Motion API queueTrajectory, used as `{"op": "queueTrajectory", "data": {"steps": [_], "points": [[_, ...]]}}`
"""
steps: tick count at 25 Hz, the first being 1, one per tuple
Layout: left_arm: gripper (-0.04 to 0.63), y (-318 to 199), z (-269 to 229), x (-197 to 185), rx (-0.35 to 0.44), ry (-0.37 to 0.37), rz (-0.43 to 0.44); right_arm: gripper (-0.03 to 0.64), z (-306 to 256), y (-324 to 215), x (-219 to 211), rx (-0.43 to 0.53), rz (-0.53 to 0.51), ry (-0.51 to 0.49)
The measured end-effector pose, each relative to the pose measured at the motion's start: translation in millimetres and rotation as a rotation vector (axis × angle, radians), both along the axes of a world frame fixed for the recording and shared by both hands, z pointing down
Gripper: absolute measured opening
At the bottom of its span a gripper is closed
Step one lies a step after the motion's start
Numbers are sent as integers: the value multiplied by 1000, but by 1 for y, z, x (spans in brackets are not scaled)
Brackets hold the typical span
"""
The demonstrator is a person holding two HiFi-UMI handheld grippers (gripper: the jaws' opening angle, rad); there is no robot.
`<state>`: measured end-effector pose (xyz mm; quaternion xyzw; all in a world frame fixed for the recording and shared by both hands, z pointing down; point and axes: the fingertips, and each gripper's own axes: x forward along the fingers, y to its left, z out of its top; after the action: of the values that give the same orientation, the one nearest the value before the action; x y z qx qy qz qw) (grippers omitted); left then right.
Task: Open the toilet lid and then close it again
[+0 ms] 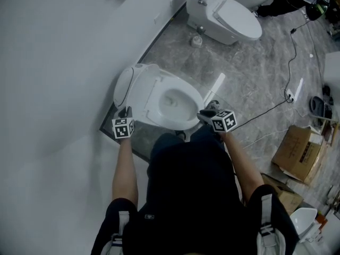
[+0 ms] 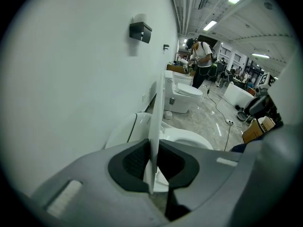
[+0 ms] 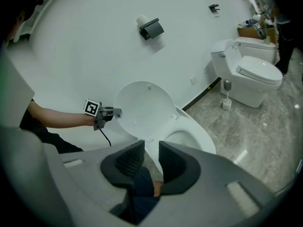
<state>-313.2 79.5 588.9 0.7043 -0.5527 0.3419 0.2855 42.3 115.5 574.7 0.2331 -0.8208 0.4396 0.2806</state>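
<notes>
Showroom, marble floor [image 1: 249,78], white wall [image 1: 64,62] | lid [image 1: 123,84] raised, standing wall-side of bowl [image 1: 175,101] | left tool [image 1: 125,113] pinches lid's rim edge-on | right tool [image 1: 207,113] spread, empty, across the bowl | closing likely swings lid down toward right tool

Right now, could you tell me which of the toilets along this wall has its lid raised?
The nearest toilet: its lid stands up, pinched by the left gripper. The toilet farther along has its lid down.

Black top [image 1: 186,195], grey straps [image 1: 265,232], cube-marked left gripper [image 1: 126,112], right gripper [image 1: 203,115]
</notes>
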Motion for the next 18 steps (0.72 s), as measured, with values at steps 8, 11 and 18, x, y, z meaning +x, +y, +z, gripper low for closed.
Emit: {"op": "queueTrajectory", "data": {"steps": [8, 11, 18], "points": [[38, 17, -5, 37, 2, -7, 51, 100, 1, 11, 16, -13, 21, -10], [43, 22, -3, 52, 8, -13, 74, 100, 6, 12, 18, -23, 23, -18], [61, 36, 1, 78, 4, -35, 128, 100, 5, 11, 14, -26, 31, -48]]}}
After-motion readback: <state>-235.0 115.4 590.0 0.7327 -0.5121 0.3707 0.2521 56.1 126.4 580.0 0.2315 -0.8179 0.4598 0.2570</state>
